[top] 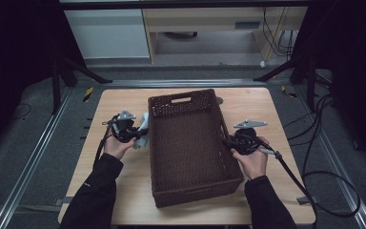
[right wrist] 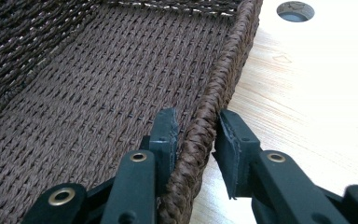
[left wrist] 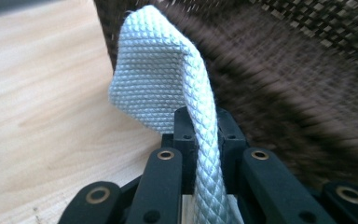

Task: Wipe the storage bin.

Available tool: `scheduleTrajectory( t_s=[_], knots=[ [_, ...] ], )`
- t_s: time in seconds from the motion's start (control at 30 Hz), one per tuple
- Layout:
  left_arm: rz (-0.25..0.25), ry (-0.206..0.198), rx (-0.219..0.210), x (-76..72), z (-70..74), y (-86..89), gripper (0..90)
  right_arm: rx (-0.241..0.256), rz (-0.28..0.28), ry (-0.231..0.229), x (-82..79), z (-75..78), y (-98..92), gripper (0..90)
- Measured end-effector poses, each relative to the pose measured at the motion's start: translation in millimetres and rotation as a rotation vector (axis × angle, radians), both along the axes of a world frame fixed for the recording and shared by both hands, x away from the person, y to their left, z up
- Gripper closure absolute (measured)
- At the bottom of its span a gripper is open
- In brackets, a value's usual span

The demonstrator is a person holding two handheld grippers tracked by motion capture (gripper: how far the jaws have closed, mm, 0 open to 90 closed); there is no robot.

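Note:
A dark brown wicker basket (top: 190, 143) stands lengthwise in the middle of the wooden table (top: 124, 191). To the left of its left wall, my left gripper (top: 138, 135) is shut on a white woven cloth (top: 144, 125). In the left gripper view the cloth (left wrist: 154, 84) rises folded out of the shut left gripper (left wrist: 200, 122), with the basket wall (left wrist: 298, 79) just behind. My right gripper (top: 227, 141) is at the basket's right rim. In the right gripper view the right gripper (right wrist: 196, 127) straddles the rim (right wrist: 200, 135), one jaw inside, one outside with a small gap.
The basket's far wall has a handle cut-out (top: 181, 100). A round cable hole (right wrist: 295, 10) lies in the table beyond the basket's far right corner. Bare tabletop lies to the left and right of the basket. Cables (top: 324, 157) trail off the table's right side.

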State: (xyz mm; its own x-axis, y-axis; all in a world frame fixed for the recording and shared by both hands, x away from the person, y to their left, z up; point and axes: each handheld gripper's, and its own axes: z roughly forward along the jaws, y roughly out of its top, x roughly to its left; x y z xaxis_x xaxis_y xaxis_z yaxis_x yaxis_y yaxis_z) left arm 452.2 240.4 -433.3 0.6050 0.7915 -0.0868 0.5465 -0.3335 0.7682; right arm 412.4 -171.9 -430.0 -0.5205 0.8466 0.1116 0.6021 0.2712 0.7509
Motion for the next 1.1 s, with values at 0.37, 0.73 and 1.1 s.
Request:
scheduleTrajectory(
  t_s=[0.37,0.73,1.1],
  knots=[
    [-0.046,0.075,0.071,-13.7,-25.7,-4.8,81.6,-0.004,-0.008,-0.007,1.9,0.0,0.4,69.4],
    [-0.048,0.078,0.071,-18.6,-31.6,-5.6,81.6,-0.001,-0.014,-0.011,2.8,-0.1,0.3,69.5],
    [-0.068,0.004,0.043,-29.0,-3.7,-6.3,81.6,-0.002,-0.018,-0.013,4.3,0.2,0.5,67.3]
  ],
)
